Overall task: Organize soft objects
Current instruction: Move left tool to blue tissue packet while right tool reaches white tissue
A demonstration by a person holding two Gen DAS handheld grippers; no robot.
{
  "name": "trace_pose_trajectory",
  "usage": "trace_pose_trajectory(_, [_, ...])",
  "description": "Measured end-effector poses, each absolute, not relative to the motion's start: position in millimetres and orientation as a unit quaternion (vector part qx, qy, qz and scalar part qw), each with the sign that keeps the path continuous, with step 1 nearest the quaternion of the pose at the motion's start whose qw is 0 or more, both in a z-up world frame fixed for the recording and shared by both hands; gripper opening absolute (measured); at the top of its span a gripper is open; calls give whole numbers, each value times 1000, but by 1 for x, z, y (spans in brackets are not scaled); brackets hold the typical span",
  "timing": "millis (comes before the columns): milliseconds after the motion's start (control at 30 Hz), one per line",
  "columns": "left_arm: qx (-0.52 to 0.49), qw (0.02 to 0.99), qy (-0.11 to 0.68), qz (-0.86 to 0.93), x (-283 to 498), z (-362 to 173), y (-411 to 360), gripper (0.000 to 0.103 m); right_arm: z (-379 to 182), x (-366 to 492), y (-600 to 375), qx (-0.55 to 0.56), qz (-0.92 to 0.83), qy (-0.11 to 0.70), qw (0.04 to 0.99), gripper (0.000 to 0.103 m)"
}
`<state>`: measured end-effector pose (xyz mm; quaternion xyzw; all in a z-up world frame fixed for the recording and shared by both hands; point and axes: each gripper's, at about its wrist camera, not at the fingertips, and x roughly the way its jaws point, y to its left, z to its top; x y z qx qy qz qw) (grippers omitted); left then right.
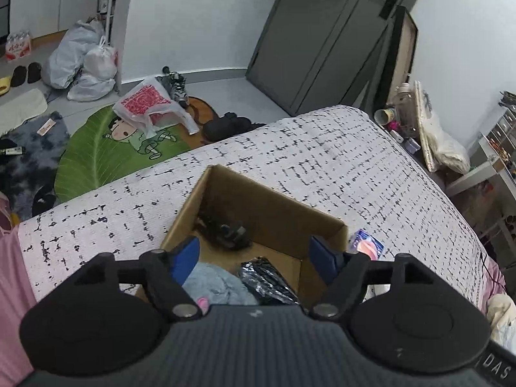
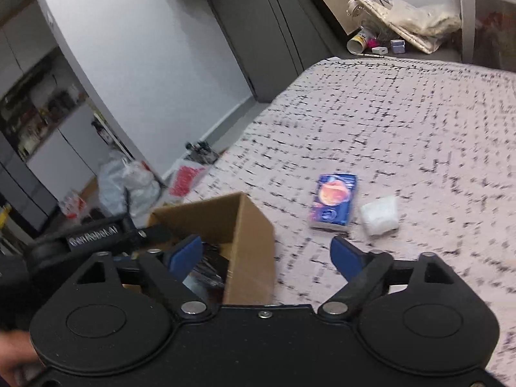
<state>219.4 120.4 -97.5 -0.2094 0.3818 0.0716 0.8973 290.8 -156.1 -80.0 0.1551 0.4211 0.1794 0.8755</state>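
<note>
An open cardboard box [image 1: 274, 203] stands on the bed. Inside lie a dark bundle [image 1: 227, 230], a light blue cloth [image 1: 214, 285] and a black shiny packet [image 1: 267, 279]. My left gripper [image 1: 254, 258] is open and empty, right above the box's near side. My right gripper [image 2: 267, 256] is open and empty beside the box [image 2: 248, 242], over its right wall. A blue tissue pack [image 2: 333, 203] and a white folded cloth [image 2: 380, 214] lie on the bedspread past the right gripper. The pack also peeks from behind the box in the left wrist view [image 1: 367, 243].
The bed has a white bedspread with black marks [image 1: 322, 161]. On the floor are a green leaf rug [image 1: 106, 154], plastic bags [image 1: 84, 61] and black slippers [image 1: 229, 124]. A dark door [image 1: 322, 32] stands beyond. Clutter stands at the bed's far right corner [image 2: 387, 38].
</note>
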Motion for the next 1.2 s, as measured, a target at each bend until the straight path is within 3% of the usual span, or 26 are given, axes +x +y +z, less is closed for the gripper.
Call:
trace_pose_trajectory(100, [-180,907,373,74,216,-92,109,83,-74,292,-164,133,177,428,876,95])
trace_pose_trajectory(233, [-138,922,356,66,211,-85,93,84,-64,297,-175,105,172,422,884,102])
trace_pose_trajectory(367, [-143,921,357,52,209,-83,86,93,-60,300,-187,95,170,422,885,103])
trace_pose_trajectory(600, [-131,923,361,36,208,-75,64,98,-63,297,-206,96,181,416,886,103])
trace_pose_trajectory(1200, [-54,925,375,2,234,-71,-6,99,-87,315,-266,161,149,402,889,103])
